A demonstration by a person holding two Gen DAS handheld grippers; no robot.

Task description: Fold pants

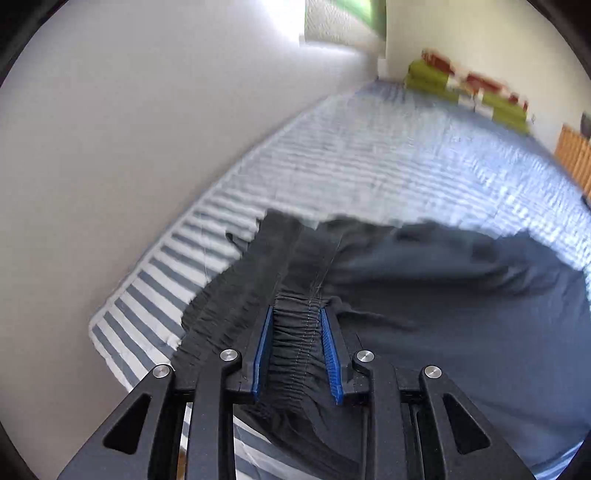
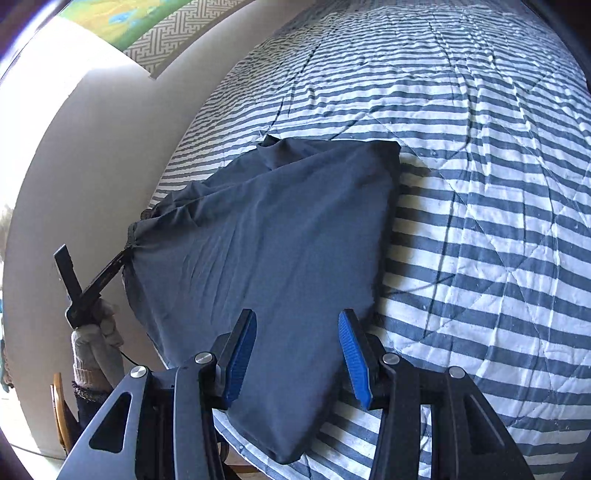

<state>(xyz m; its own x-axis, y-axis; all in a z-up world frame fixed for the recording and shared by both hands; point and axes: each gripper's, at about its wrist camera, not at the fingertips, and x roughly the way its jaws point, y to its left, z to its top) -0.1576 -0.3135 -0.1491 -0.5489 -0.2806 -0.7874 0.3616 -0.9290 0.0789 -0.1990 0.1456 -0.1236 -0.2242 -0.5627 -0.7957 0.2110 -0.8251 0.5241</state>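
Dark navy pants (image 2: 266, 236) lie folded on the striped quilt (image 2: 480, 184), one end lifted at the left. In the left wrist view my left gripper (image 1: 297, 310) is shut on the gathered elastic waistband (image 1: 295, 339), blue pads pressing on both sides, and the rest of the pants (image 1: 443, 302) spreads away to the right. The right wrist view shows that same left gripper (image 2: 92, 284) in a gloved hand (image 2: 96, 332), pulling the bunched cloth taut. My right gripper (image 2: 297, 314) stands open over the near end of the pants, with flat cloth between its fingers (image 2: 240, 354).
A grey wall (image 1: 129, 147) runs along the bed's left edge. Green and red folded bedding (image 1: 465, 92) sits at the far end, with a wooden slatted piece (image 1: 576, 155) beside it. A framed picture (image 2: 129, 22) hangs on the wall. A wooden chair (image 2: 59, 413) stands low at the left.
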